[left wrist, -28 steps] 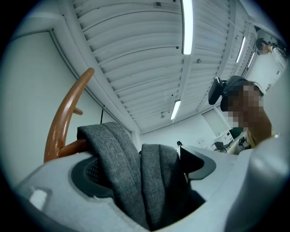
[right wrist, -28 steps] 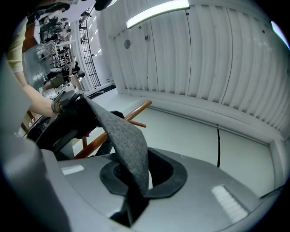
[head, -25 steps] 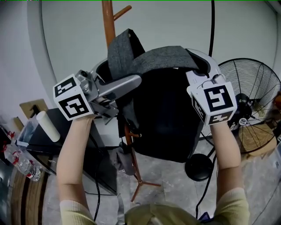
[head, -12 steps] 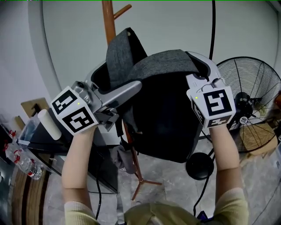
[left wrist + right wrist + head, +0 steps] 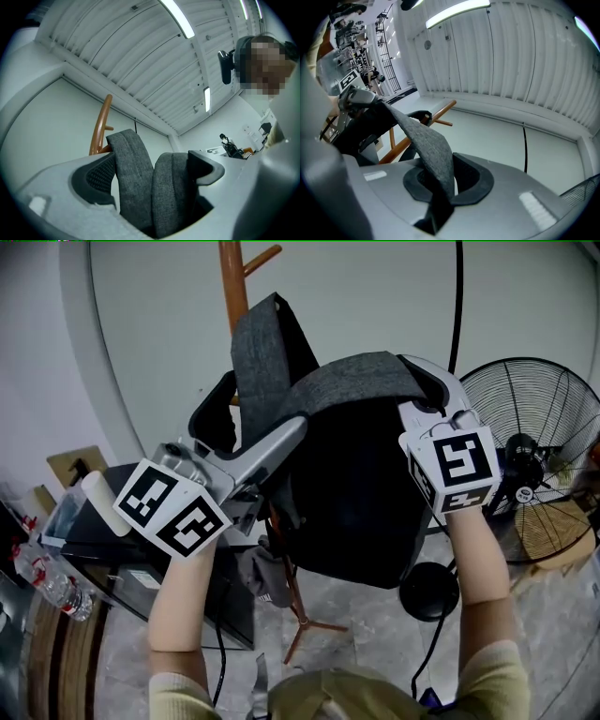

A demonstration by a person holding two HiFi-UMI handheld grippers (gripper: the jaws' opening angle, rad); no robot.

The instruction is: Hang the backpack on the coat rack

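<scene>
I hold a black backpack [image 5: 356, 493] up in front of the wooden coat rack [image 5: 234, 282]. Its two grey straps [image 5: 267, 362] rise over its top. My left gripper [image 5: 255, 418] is open, jaws standing wide, and both straps [image 5: 133, 173] pass between them. A gap shows beside the left pad [image 5: 93, 178]. The rack's pole [image 5: 100, 126] stands just behind. My right gripper [image 5: 429, 388] is shut on the other grey strap [image 5: 429, 145], which runs from its jaws toward the rack's pegs [image 5: 436, 115]. The right gripper [image 5: 440, 183] is level with the bag's top right corner.
A black floor fan [image 5: 534, 456] stands at the right, its round base [image 5: 427, 592] under the bag. A dark desk [image 5: 94, 531] with a white roll [image 5: 103, 507] is at the left, and water bottles [image 5: 47, 592] lie below it. The rack's feet [image 5: 300, 615] spread beneath the bag.
My left gripper has sunk and rolled, its marker cube dropping toward the lower right, and the strap now stands higher out of its jaws. The right gripper has stayed put.
</scene>
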